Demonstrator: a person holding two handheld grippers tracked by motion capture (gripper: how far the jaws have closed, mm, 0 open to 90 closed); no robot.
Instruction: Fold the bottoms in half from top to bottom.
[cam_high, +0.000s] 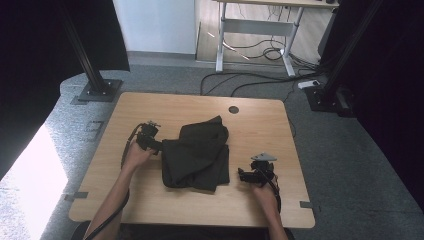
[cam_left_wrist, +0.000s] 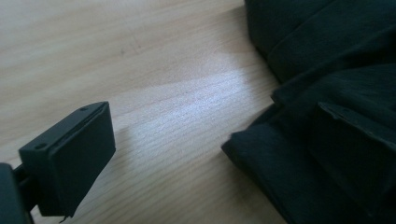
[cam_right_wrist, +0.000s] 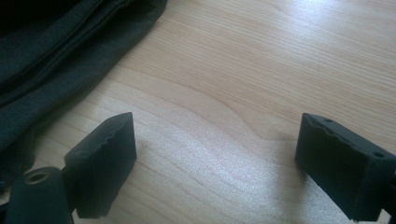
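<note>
A dark garment (cam_high: 197, 156), near black, lies folded into a thick, rumpled rectangle on the bench, layered edges showing. It sits between the two tongs: its left edge beside the left tongs (cam_high: 152, 145), its right edge near the right tongs (cam_high: 243, 174).

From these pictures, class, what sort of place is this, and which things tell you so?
Probably a lab or workshop set up for recording: a wooden table ringed by black curtains on metal posts, cables across the grey floor, and a desk behind.
</note>
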